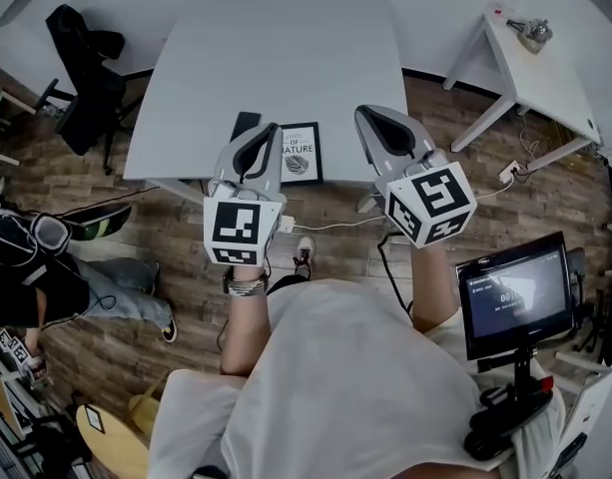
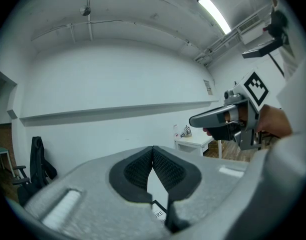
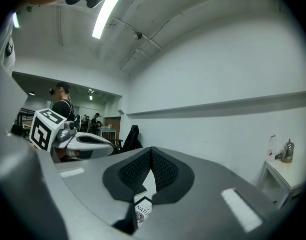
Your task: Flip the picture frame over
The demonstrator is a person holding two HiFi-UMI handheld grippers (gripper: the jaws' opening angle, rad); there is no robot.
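Observation:
The picture frame (image 1: 301, 153) lies flat near the front edge of the grey table (image 1: 286, 48), black-rimmed, with its white print facing up. My left gripper (image 1: 267, 131) hovers just left of it, jaws shut and empty. My right gripper (image 1: 369, 115) hangs to the frame's right over the table edge, also shut on nothing. In the left gripper view the pads meet at the tip (image 2: 153, 149), and a corner of the frame (image 2: 159, 213) shows below them. The right gripper view shows the same closed tip (image 3: 152, 150) above the frame (image 3: 143, 209).
A flat black object (image 1: 244, 125) lies on the table left of the frame. A white side table (image 1: 540, 73) stands at the right, a black chair (image 1: 86, 68) at the left. A screen on a stand (image 1: 515, 292) is near my right arm. A person (image 1: 46, 257) sits on the floor at left.

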